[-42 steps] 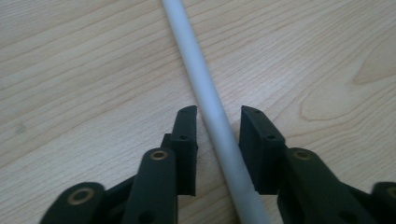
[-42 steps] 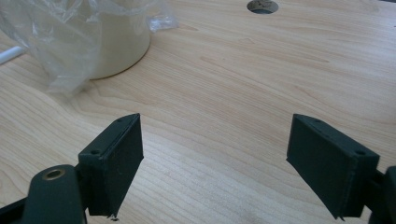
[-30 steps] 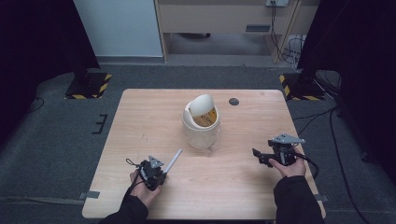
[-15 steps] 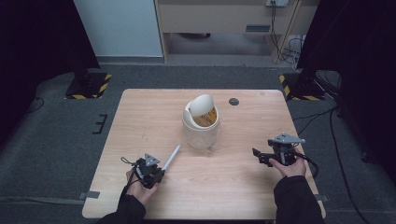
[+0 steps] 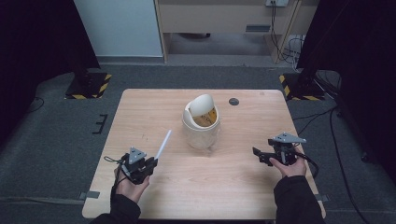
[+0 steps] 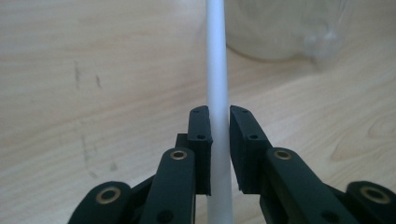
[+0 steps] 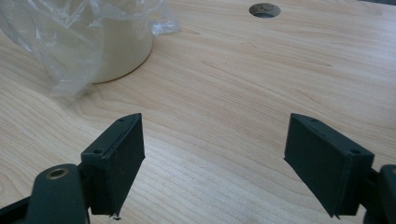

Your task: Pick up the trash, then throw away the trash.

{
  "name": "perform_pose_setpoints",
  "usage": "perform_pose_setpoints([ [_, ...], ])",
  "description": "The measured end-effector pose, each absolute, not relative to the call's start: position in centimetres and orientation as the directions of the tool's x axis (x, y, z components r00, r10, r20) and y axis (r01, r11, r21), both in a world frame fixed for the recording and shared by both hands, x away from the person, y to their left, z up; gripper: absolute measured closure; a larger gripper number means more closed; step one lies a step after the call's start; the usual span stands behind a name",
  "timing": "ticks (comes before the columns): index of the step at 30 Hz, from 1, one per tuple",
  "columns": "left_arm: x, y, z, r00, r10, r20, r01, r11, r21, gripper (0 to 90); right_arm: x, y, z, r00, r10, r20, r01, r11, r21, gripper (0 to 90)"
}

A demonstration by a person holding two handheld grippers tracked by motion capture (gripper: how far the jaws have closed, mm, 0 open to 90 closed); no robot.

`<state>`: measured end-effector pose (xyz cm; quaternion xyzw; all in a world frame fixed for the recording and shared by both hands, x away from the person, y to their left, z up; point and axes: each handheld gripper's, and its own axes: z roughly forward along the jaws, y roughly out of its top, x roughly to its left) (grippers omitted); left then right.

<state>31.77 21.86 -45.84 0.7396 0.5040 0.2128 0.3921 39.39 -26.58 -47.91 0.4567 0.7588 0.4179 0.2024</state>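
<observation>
Straw-like white tube (image 5: pixel 163 144) was held at its lower end between the jaws of the left gripper (image 5: pixel 148 164), its free length pointing up and away toward the small swing-lid bin (image 5: pixel 201 122) in the middle of the table (image 5: pixel 243 196). In the left gripper view the tube (image 6: pixel 217 70) ran straight up between the two black pads, which pressed on it from both sides; the left gripper (image 6: pixel 219 126) was closed on it near one end.

Judging by its thin, even shaft, the tube looked very light and fairly stiff, but likely hollow and easy to crush or kink under a hard squeeze. Its smooth round surface could roll or slip between flat pads. A hold near the end, as here, left a long lever that may wobble; a grip nearer the middle would probably steady it, though the end hold kept the tip free for feeding into the bin's lid opening.

The right gripper (image 5: pixel 265 156) rested near the table's right edge with its jaws standing wide apart and nothing between them; the right gripper view (image 7: pixel 212 154) showed bare wood there, with the bin's clear plastic liner (image 7: pixel 70 37) off to its upper left.
</observation>
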Motion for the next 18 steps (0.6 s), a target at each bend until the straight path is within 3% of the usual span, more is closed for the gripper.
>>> perform_pose_setpoints([
  [8, 31.2, 23.4, -42.9, 0.391, 0.916, -0.085, 0.392, -0.083, 0.916, 78.8, 39.4, -26.5, -47.5, -0.500, 0.862, 0.076, 0.509, 0.222, 0.831, 20.3],
  [18, 30.7, 23.2, -41.3, 0.438, 0.896, -0.070, 0.287, -0.065, 0.956, 78.7, 39.5, -26.4, -46.0, -0.505, 0.858, 0.094, 0.471, 0.183, 0.863, 20.0],
])
